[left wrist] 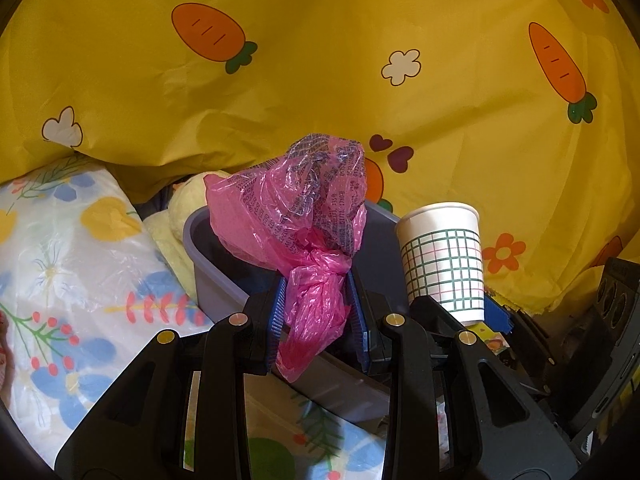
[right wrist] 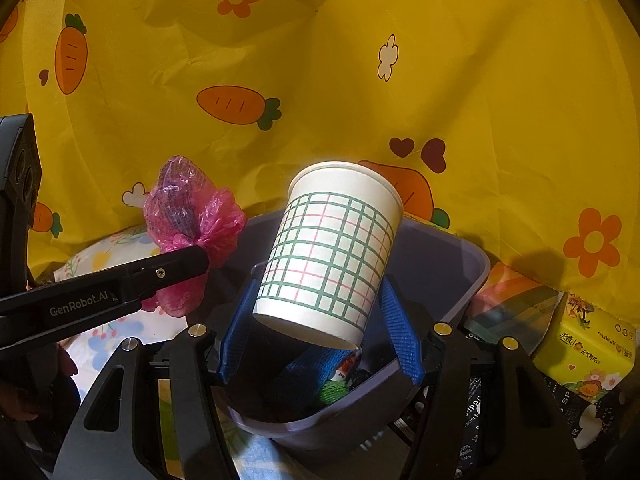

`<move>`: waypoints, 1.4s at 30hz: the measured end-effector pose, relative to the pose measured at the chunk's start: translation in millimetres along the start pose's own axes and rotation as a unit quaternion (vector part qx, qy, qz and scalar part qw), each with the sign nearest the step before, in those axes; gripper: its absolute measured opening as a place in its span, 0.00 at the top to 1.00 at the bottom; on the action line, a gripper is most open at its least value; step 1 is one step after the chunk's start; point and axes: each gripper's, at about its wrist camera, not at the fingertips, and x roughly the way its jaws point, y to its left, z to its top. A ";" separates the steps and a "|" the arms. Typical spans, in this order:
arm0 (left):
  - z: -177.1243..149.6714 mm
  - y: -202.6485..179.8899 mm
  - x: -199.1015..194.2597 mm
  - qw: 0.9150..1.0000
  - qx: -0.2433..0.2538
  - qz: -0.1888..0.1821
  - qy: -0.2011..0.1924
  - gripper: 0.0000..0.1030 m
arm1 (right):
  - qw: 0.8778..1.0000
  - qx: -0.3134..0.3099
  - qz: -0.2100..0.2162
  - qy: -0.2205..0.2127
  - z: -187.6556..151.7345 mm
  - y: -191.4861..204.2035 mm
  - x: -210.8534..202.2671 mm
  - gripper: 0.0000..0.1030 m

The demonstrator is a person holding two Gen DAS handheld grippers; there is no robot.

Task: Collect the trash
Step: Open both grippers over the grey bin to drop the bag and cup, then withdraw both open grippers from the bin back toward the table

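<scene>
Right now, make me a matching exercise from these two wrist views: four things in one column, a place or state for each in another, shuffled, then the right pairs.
Things:
1. pink plastic bag
2. checked paper cup
3. grey bin
4. yellow tissue pack

Places or states:
A. lies to the right of the bin
B. pinched in the left gripper
C. already holds some trash
D. tilted, clamped in the right gripper

Pairs: 1-B, 2-D, 3-C, 4-A

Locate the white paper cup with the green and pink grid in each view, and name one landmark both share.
Left wrist view: white paper cup with the green and pink grid, right of centre, beside the pink bag.
Right wrist view: cup, centre, tilted between blue pads over the bin.
Shared landmark: grey plastic bin.
</scene>
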 end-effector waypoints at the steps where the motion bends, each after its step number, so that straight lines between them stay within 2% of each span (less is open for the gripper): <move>1: 0.5 0.5 1.8 1.000 -0.003 -0.002 0.001 0.72 | 1.000 0.000 0.000 0.002 -0.4 -0.2 1.4 0.41; 19: -2.4 1.4 14.0 1.000 -0.010 -0.014 0.014 0.69 | 1.000 0.001 -0.006 0.018 -7.9 -4.8 15.5 0.40; 23: -4.8 -0.7 9.3 1.000 -0.005 -0.016 0.003 0.42 | 1.000 -0.003 -0.008 0.017 -9.2 -5.9 15.4 0.34; 24: -5.1 -0.5 5.8 1.000 -0.006 -0.012 -0.003 0.31 | 1.000 -0.002 -0.010 0.016 -9.7 -6.5 14.7 0.31; 26: -6.5 3.7 -2.6 1.000 -0.013 0.008 -0.014 0.19 | 1.000 0.000 -0.013 0.015 -11.2 -7.4 12.1 0.28; 29: -11.8 15.9 -18.1 0.999 -0.030 0.016 -0.024 0.14 | 1.000 0.006 -0.017 0.008 -12.3 -10.7 5.9 0.24; 32: -20.2 25.4 -37.2 0.997 -0.033 0.055 -0.037 0.09 | 1.000 0.011 -0.020 0.000 -12.8 -11.6 -1.8 0.18; 42: -65.4 46.7 -109.2 0.989 -0.020 0.137 -0.057 0.06 | 1.000 -0.007 -0.006 -0.020 -23.9 20.9 -30.9 0.09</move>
